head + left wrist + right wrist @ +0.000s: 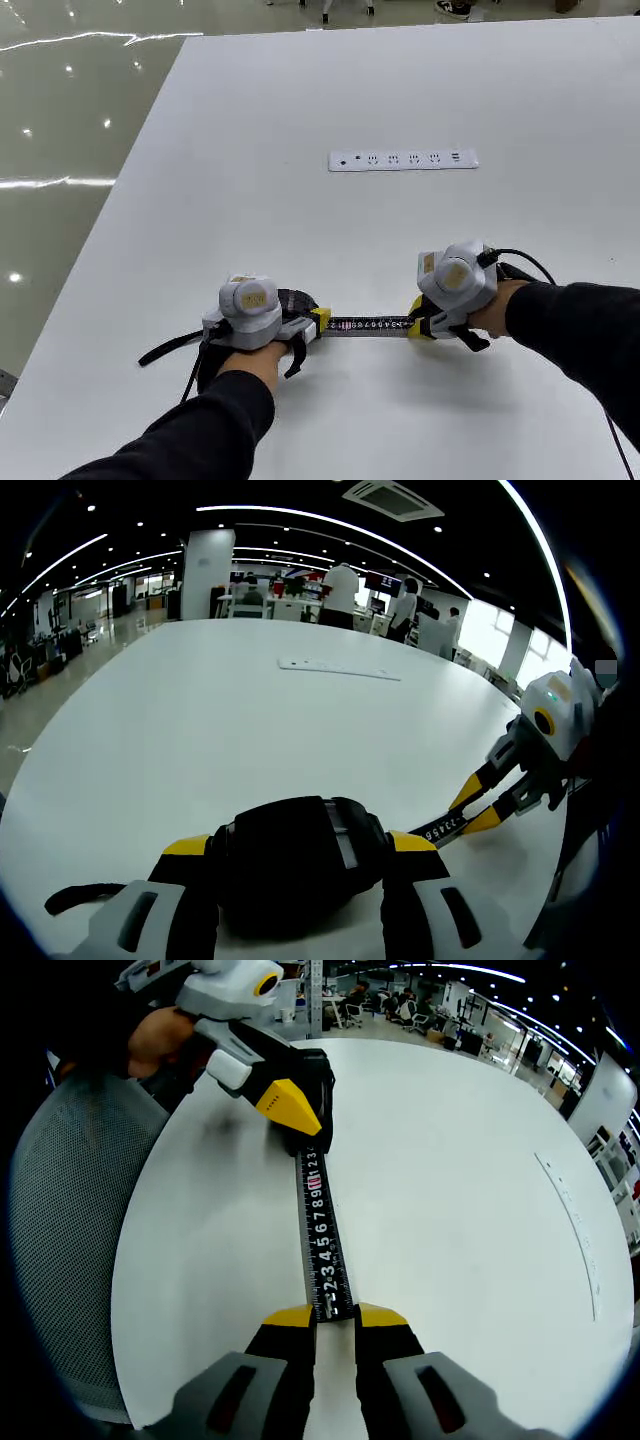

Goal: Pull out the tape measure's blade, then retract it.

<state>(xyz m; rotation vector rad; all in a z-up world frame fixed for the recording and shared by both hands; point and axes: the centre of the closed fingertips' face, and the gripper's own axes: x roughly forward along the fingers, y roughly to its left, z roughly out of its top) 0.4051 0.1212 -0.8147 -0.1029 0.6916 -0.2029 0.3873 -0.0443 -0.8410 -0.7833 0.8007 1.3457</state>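
Tape measure, where is it sitting?

— Its black case is resting on the white bench, near the edge closest to the person. In the left gripper view the case is lying right between that gripper's 2 yellow-tipped fingers.

So the left gripper is holding it?

— Yes, its fingers are pressing against both sides of the case, 1 on each side. From the right gripper view the left gripper is showing at the top left, with the case clamped in it.

And the blade?

— It is lying drawn out in a short straight stretch between the 2 grippers, flat along the bench. In the right gripper view the blade is running away from the camera toward the case, with the numbers 2 to 9 reading along it.

What is the right gripper doing?

— Its fingers are closing on the free end of the blade, 1 at each edge. In the left gripper view the right gripper is coming in from the right, pinching the blade at its tip.

Anything else on the bench?

— A white power strip is lying well apart from the grippers, farther up the bench. A black strap is trailing from the left gripper toward the bench's left edge.
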